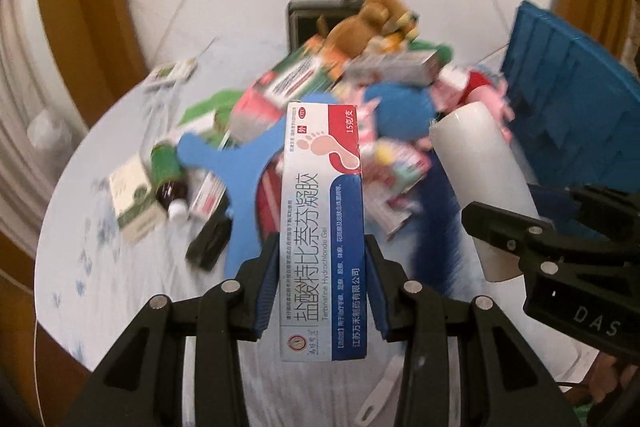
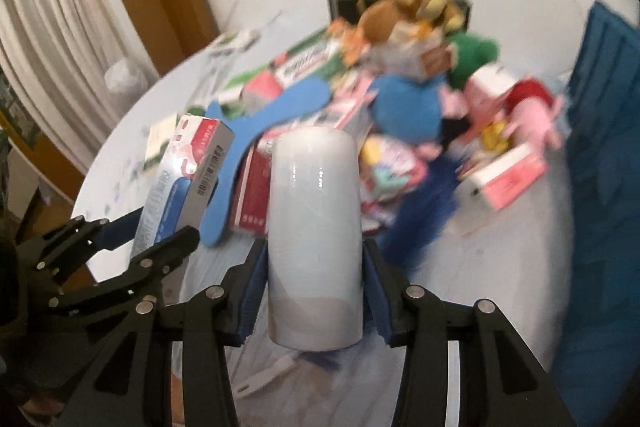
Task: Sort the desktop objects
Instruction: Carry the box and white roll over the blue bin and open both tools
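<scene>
- Your left claw point(image 1: 322, 267) is clamped on a long white, blue and red medicine box point(image 1: 322, 227); the blue pads press both of its long sides, and the box stands up the centre of the left wrist frame, clear of the counter point(image 1: 100, 287).
- Your right claw point(image 2: 316, 287) grips a white cylinder point(image 2: 314, 227) by its sides, upright in the centre of the right wrist frame, also lifted off the surface.
- In the left wrist view the right claw and its cylinder sit at the right edge; in the right wrist view the left claw and its box sit at lower left.
- Behind both held things, across the middle of each frame, lies a blurred pile: a blue flat cut-out shape point(image 1: 224, 155), more boxes, pink plush pieces point(image 2: 532, 115), a brown plush toy point(image 1: 360, 23) on top.
- At the left of the left wrist frame a brown bottle with a green label point(image 1: 168, 179) lies beside a small green-and-white box point(image 1: 134, 199).
- A blue crate point(image 1: 568, 107) stands at the right edge.
</scene>
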